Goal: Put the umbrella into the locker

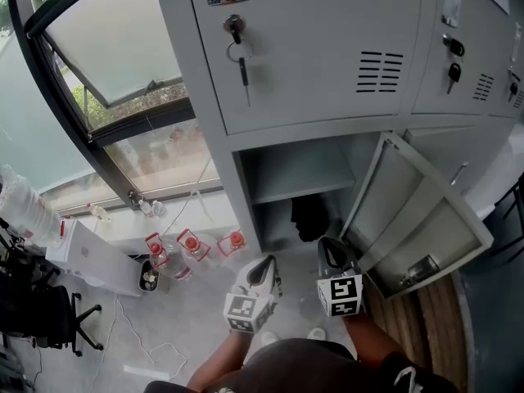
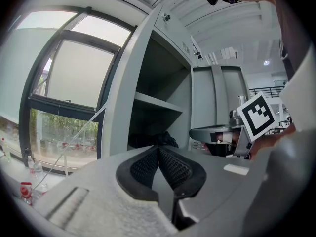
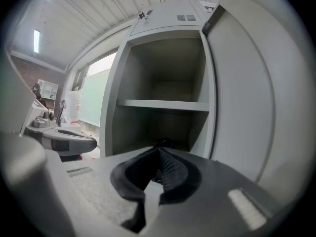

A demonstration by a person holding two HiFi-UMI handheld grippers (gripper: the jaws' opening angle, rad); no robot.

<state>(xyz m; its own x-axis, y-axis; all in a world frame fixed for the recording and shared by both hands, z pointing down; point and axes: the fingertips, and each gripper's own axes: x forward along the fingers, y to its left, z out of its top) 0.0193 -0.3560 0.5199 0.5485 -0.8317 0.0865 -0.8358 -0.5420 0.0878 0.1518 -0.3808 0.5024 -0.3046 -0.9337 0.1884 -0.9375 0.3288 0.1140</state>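
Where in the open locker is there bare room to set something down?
The shelf is bare from wall to wall. Below it the black umbrella sits mid-floor, with bare floor showing on its window side. Outside, the room floor by the window is crowded with red-capped bottles.

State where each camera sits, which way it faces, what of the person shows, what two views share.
Head view: on the person's head, looking steeply down at the grey metal locker, its open door, the left gripper, the right gripper, the person's arms.
Left gripper view: on the left gripper, facing the locker's open compartment; shut jaws and the right gripper show.
Right gripper view: on the right gripper, facing that compartment; shut jaws and the left gripper show.
Shared: both gripper views show the grey shelf and the black umbrella beneath.
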